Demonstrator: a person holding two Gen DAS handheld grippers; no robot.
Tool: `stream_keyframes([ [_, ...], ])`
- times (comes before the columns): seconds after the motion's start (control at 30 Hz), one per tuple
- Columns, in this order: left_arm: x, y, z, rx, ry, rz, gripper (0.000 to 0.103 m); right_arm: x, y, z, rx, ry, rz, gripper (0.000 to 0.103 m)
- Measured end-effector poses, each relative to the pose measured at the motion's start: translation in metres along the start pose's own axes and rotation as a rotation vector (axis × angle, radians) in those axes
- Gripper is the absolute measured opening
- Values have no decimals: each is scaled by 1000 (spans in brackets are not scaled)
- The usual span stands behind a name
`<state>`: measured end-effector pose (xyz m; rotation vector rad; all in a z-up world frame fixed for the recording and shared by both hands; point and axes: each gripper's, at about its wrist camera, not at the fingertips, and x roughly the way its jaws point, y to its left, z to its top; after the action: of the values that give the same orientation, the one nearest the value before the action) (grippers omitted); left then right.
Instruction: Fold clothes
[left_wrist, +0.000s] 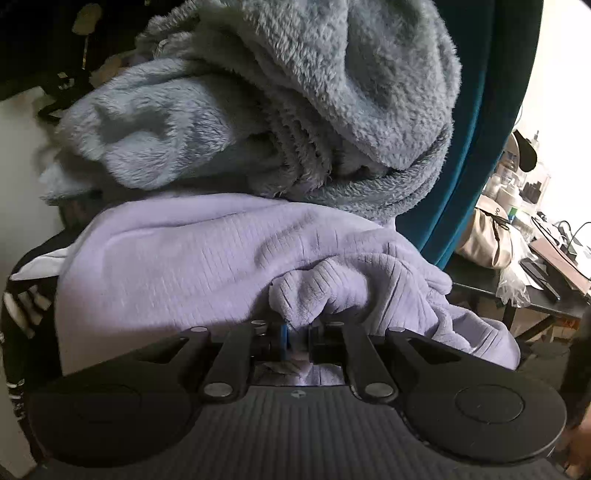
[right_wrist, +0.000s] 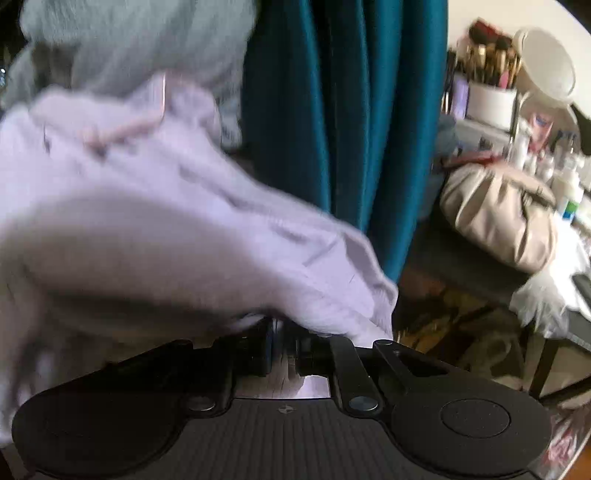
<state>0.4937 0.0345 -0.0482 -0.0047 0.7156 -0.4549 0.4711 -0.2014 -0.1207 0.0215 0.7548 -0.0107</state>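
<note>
My left gripper (left_wrist: 297, 332) and right gripper (right_wrist: 284, 343) each pinch the lilac garment (left_wrist: 192, 258), lifted near me before a fluffy blue pile (left_wrist: 295, 92). Next, I judge, spread it flat for folding.

The left gripper (left_wrist: 298, 332) is matte black, with a ribbed base plate, 2 round discs at its near corners and 4 flat linkage bars pinned with silver rivets; a blue strip lines 1 finger, and a small round mark sits at the plate's centre. The right gripper (right_wrist: 282, 345) has the same black ribbed plate, discs, bars and centre mark.
</note>
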Motion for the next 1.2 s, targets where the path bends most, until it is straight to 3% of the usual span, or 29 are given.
stream_keyframes([
  [0.2, -1, 8, 0, 2, 15, -43, 11, -12, 2, -23, 43, 5, -49, 32],
  [0.27, -1, 9, 0, 7, 20, -50, 11, -28, -3, -34, 88, 5, -16, 50],
  [0.3, -1, 9, 0, 12, 20, -51, 11, -38, -3, -40, 105, 11, 4, 54],
  [0.5, 0, 12, 1, 19, 13, -57, 11, -79, 37, -74, -63, 39, 86, 56],
  [0.63, -1, 13, 1, 27, 13, -65, 11, -80, 69, -95, -180, 98, 126, 65],
  [0.77, -3, 17, 1, 34, 17, -77, 12, -71, 78, -107, -229, 114, 52, 62],
  [0.93, -9, 26, 0, 32, 23, -92, 13, -59, 67, -105, -165, 135, 58, 62],
  [1.0, -11, 30, -1, 32, 25, -99, 14, -62, 65, -103, -139, 123, 51, 48],
  [1.07, -14, 35, -1, 31, 28, -108, 14, -65, 56, -100, -63, 114, 51, 15],
  [1.2, -15, 39, -1, 38, 29, -117, 14, -73, 31, -93, 92, 91, 67, 8],
])
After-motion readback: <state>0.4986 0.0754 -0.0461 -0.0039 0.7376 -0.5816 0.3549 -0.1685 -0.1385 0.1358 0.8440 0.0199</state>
